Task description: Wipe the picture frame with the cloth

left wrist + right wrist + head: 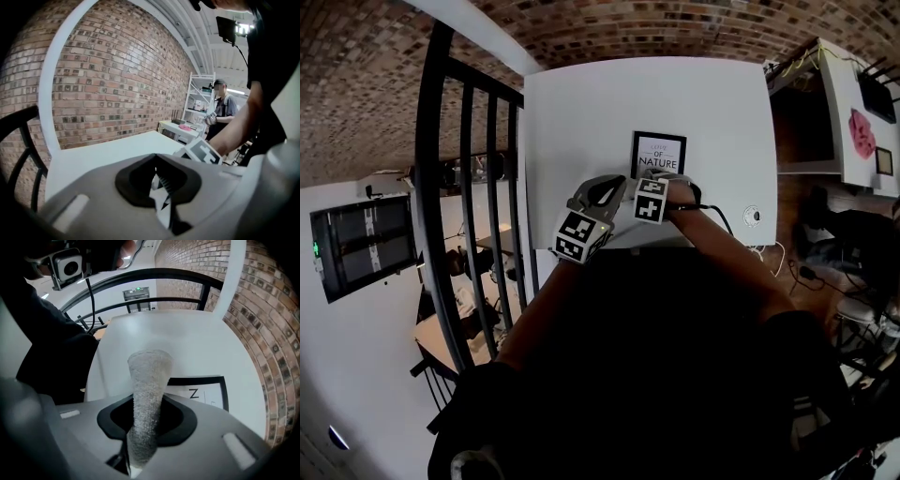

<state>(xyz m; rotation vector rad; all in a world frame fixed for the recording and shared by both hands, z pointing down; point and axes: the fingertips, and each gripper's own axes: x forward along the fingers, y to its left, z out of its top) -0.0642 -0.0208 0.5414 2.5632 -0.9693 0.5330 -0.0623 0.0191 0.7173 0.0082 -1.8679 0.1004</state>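
A black-edged picture frame point(657, 150) with printed words lies flat on the white table point(581, 112). My right gripper point(649, 180) is at the frame's near edge. It is shut on a grey textured cloth point(147, 390) that stands up between the jaws. In the right gripper view the frame point(206, 390) lies just right of the cloth. My left gripper point(617, 187) reaches to the frame's near left corner. In the left gripper view its jaws point(161, 187) are closed on a thin white piece with a black edge, apparently the frame's corner.
A black railing point(441, 187) runs along the table's left side. A brick wall point(117, 70) stands behind the table. A cable and a round socket point(753, 216) are at the table's right edge. A shelf unit point(853, 112) stands further right, and a person point(225, 105) stands far off.
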